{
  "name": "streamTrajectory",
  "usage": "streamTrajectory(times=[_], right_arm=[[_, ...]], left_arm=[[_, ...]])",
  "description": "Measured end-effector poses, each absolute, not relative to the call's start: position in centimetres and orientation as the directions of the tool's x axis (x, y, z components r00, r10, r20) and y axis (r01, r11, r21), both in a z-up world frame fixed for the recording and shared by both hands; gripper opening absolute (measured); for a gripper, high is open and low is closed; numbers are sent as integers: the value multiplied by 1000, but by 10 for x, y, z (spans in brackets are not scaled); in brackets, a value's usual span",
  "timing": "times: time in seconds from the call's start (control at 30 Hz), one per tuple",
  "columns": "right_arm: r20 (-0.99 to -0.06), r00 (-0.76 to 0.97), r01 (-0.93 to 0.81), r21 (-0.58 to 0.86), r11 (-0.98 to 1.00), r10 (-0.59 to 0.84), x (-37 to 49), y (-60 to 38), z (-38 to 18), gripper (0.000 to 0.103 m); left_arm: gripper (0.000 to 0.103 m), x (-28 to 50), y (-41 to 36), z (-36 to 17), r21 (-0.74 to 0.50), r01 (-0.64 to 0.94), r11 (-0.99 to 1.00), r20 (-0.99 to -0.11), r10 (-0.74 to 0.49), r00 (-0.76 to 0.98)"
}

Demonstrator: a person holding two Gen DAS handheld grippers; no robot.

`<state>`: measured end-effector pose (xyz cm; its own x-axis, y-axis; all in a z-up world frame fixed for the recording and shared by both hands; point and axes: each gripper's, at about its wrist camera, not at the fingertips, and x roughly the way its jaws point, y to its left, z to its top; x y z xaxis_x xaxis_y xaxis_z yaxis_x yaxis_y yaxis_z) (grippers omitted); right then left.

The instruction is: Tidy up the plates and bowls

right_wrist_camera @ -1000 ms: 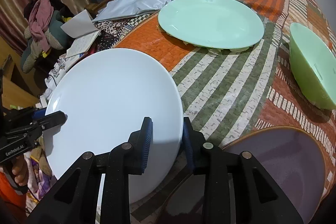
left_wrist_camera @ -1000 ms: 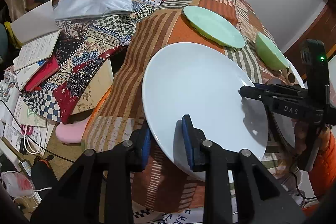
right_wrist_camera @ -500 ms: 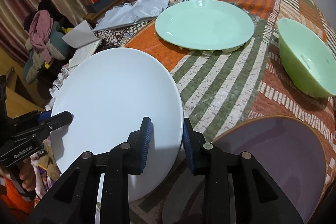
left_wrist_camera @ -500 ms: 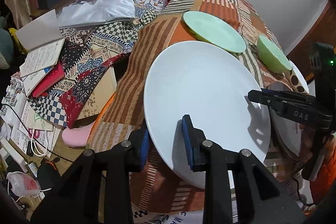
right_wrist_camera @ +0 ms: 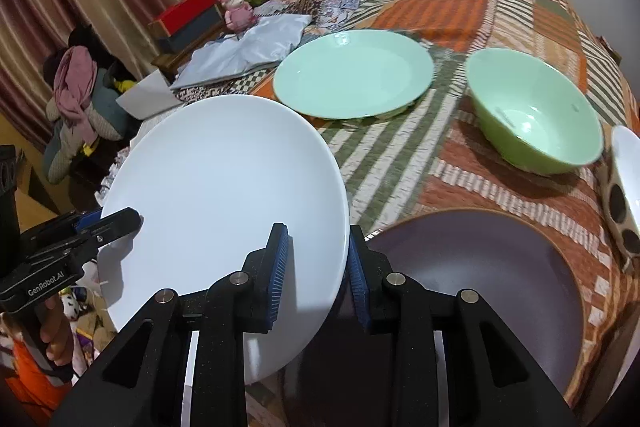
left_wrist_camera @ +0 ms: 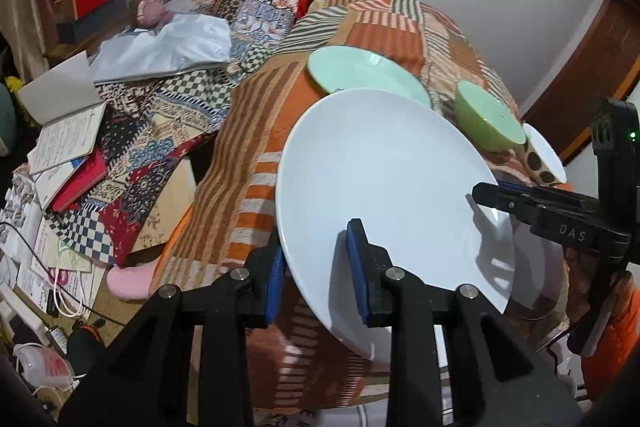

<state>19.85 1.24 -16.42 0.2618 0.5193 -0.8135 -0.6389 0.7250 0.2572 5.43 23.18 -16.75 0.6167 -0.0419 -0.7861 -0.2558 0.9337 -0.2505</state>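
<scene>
White plate (left_wrist_camera: pixel 384 187) held tilted in the air above the near edge of the patchwork-covered bed (right_wrist_camera: pixel 460 15), gripped from both sides. Clamped at one rim by the left gripper (left_wrist_camera: pixel 316 265), blue pads (left_wrist_camera: pixel 275 271) narrowed onto the plate's edge, one above and one below. Pinched at the opposite rim by the right gripper (right_wrist_camera: pixel 316 261), nearly closed around it. Beyond, resting flat on the bedspread: mint green plate (right_wrist_camera: pixel 354 71), green bowl (right_wrist_camera: pixel 536 111) just beside it, purple plate (right_wrist_camera: pixel 480 267) nearest the right gripper, spotted bowl (right_wrist_camera: pixel 624 187) at the far right edge. Off to the left, open notebooks (left_wrist_camera: pixel 68 139) and a pink figurine (left_wrist_camera: pixel 148 1) among clutter.
</scene>
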Motion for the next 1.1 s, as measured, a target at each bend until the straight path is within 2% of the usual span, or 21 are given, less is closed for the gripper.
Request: streamTrajectory(times=[0.47,1.1], right_arm=[[-796,329,-571,261,778,508,192,-35,-152,27],[-800,373,-463,278,841,470,184,-99,-159,27]], left_arm=[[28,66,191,-152,-264,-169,950,-760,-97,643],[28,85,133,-159,-275,-71,959,-767,-174,618]])
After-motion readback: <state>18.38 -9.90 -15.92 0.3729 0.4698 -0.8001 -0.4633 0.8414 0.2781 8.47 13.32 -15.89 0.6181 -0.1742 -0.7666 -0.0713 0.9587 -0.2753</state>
